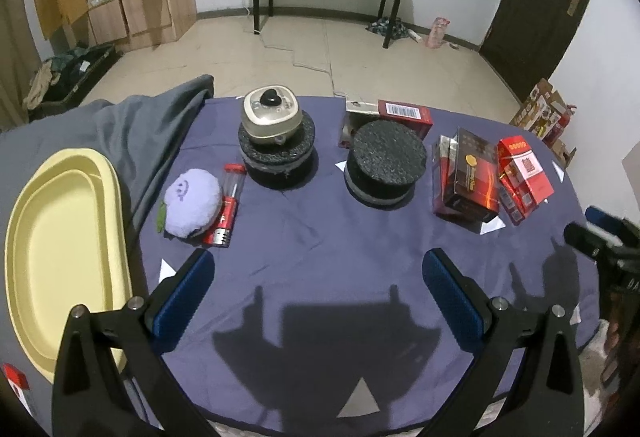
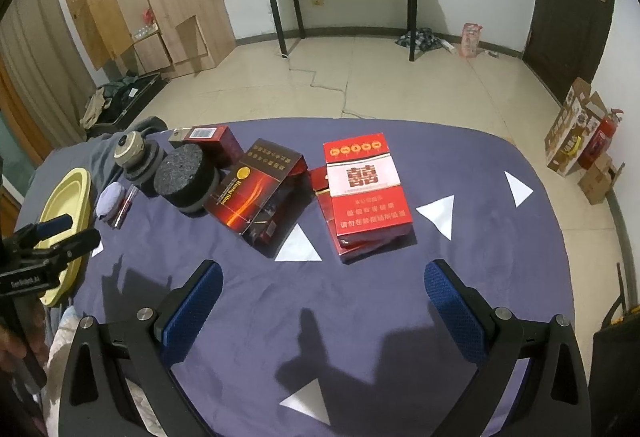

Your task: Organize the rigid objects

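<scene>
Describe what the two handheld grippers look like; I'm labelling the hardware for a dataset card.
Both match: the left gripper and right gripper each have two black angular arms with silver round bolts, ending in fingers faced with blue textured pads. Seen from the right wrist, the left one's black body carries small white lettering, too small to read surely.

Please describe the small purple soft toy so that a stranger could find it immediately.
Start at the yellow tray on the table's left side. Just right of it, on the blue cloth, lies the purple plush toy, against a red tube. It alone is fuzzy and has a stitched smile.
</scene>
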`<state>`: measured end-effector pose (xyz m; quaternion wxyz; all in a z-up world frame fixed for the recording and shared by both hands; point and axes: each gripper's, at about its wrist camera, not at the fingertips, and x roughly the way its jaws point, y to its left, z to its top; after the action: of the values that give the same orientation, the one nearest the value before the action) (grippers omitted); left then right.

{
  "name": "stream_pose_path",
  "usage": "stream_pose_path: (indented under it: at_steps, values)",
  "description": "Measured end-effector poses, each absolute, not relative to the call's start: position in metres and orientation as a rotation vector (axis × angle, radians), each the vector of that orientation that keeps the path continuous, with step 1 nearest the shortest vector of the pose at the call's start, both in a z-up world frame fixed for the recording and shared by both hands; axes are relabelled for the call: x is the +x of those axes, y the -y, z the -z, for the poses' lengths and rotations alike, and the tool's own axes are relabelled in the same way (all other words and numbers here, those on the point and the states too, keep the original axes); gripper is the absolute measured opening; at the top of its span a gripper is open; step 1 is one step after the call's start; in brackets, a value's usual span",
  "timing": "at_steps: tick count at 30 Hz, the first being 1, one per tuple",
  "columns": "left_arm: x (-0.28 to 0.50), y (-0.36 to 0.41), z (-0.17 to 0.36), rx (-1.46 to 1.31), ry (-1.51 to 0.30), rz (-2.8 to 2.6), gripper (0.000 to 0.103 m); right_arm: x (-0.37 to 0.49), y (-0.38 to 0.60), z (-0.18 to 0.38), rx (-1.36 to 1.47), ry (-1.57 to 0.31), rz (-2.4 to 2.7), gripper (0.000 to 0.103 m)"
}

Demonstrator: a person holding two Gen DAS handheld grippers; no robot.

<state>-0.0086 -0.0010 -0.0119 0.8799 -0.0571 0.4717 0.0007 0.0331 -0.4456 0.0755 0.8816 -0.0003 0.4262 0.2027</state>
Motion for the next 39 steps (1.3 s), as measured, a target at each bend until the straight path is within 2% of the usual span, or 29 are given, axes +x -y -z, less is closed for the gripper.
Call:
stream_pose_path:
  at_steps: [28, 39]
  values:
    - [-0.006, 0.001, 0.004, -0.120, -0.991, -0.003, 0.103, 0.029, 0.446, -0.076, -0.003, -0.881, -0.423, 0.103]
    - [-0.003, -0.012, 0.019, -0.120, -1.023, -0.020, 0.103, 0.038, 0.450, -0.074, 0.022, -0.901, -0.428, 0.103]
